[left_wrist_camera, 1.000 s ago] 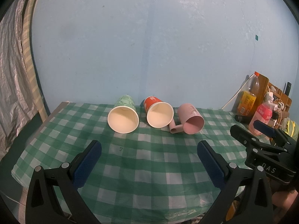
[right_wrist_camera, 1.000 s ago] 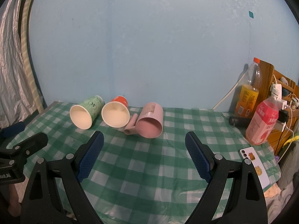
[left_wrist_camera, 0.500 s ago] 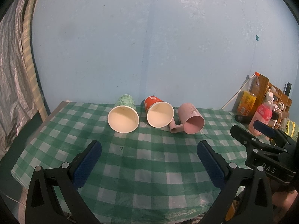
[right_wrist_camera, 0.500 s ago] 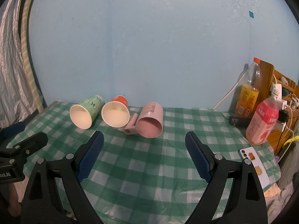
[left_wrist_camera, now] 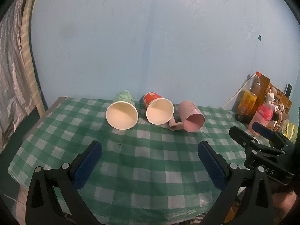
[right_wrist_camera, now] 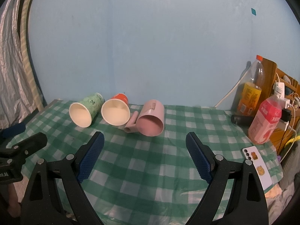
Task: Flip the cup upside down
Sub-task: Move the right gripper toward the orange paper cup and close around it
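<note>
Both tools, left tool (left_wrist_camera: 150,157) and right tool (right_wrist_camera: 144,148), are hanging released, short of three cups lying sideways on the checked bench (right_wrist_camera: 150,168), mouths facing them; pink plastic mug (right_wrist_camera: 151,121) is lying nearest the right.

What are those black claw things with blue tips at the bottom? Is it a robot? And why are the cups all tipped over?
No robot here: a person holds two grabbing tools, one in each hand. Each tool has a camera looking along its two blue-tipped fingers. One picture comes from the left gripper, the other from the right gripper. Both are open and hold nothing. On the green checked tablecloth three cups lie on their sides, mouths toward us: a green paper cup, a red paper cup and a pink mug. Bottles stand at the right. The job is flipping a cup upside down, which is not done yet.
</note>
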